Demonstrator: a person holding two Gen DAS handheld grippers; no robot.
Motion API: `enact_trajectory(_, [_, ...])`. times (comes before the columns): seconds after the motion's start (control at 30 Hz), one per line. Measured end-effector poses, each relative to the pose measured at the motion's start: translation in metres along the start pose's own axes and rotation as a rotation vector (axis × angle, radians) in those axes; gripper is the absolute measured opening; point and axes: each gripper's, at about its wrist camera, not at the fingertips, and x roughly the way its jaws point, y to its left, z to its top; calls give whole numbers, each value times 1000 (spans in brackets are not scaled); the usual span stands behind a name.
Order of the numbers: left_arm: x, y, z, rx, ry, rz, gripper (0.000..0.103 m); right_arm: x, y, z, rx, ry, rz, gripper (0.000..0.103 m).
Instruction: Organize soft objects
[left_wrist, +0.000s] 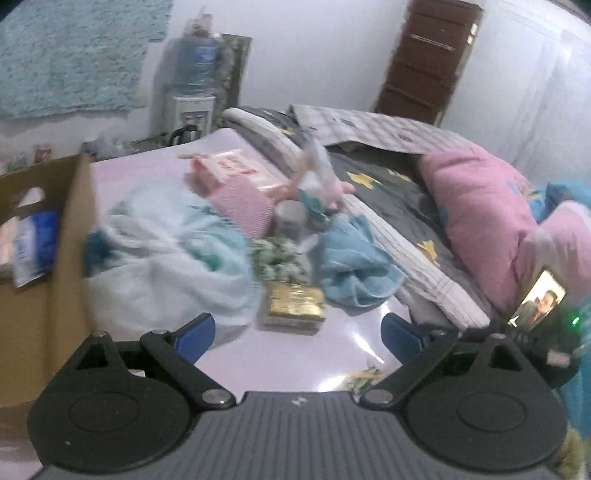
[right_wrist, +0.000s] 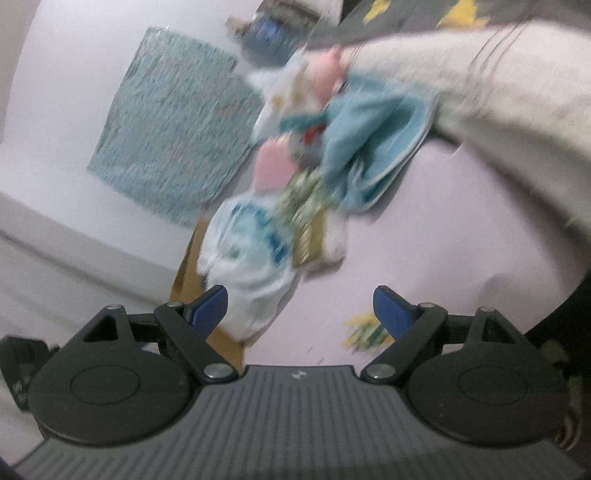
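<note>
While both grippers are held back from the pile, nothing is gripped: the left gripper (left_wrist: 298, 330) is spread wide and empty above the near edge of the table (left_wrist: 354, 343), and the right gripper (right_wrist: 300, 307) is likewise spread wide with nothing between its blue fingertips (right_wrist: 208, 306).

The soft objects are heaped mid-table, probably dumped there for sorting. A white-and-teal cloth bundle (left_wrist: 166, 258) lies just beside the cardboard box (left_wrist: 70, 258) at the left edge. A blue towel (left_wrist: 354, 262) is crumpled toward the right edge, against the folded bedding (left_wrist: 417, 254). Between them sit a green-patterned scrunchie-like item (left_wrist: 277, 258) and, nearer, a gold packet (left_wrist: 295, 304). A pink ribbed item (left_wrist: 240, 203) and a pink-red pack (left_wrist: 229, 166) lie toward the far edge. The box, already holding a few packets, is judged to be the destination, hence its place beside the pile.

The left gripper is held level, aimed over the gold packet at the heap. The right view is rolled and motion-blurred, so that gripper is judged tilted and in motion; its aim cannot be told.
</note>
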Motion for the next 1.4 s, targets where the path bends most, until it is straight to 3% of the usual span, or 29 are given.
enact_trajectory(0.13, [40, -28, 4, 50, 8, 83, 88, -6, -22, 26, 14, -90, -58, 86])
enact_trajectory(0.27, [85, -39, 24, 32, 45, 91, 69, 11, -37, 48, 10, -155, -131, 83])
enact_trajectory(0.43, [135, -50, 46, 71, 75, 128, 52, 28, -36, 64, -42, -217, -198, 69])
enact_trajectory(0.5, [154, -53, 52, 70, 105, 114, 45, 33, -38, 70, -38, -239, -228, 56])
enact_trajectory(0.57, [170, -55, 56, 70, 131, 103, 37, 41, -42, 74, -28, -245, -247, 50])
enact_trajectory(0.63, [183, -57, 59, 69, 151, 95, 36, 47, -44, 74, -31, -247, -258, 49])
enact_trajectory(0.83, [216, -59, 62, 71, 232, 77, 36, 53, -46, 79, -29, -272, -186, 46])
enact_trajectory(0.9, [225, -59, 61, 60, 281, 73, 36, 56, -48, 83, -34, -262, -148, 24])
enact_trajectory(1.0, [229, -64, 59, 67, 329, 77, 34, 51, -49, 83, -18, -246, -113, 17])
enact_trajectory(1.17, [221, -77, 48, 116, 380, 57, 35, 26, -48, 71, -8, -221, -62, 16])
enact_trajectory(1.4, [193, -92, 8, 158, 454, -30, 34, -10, -52, 35, 0, -149, -11, 16])
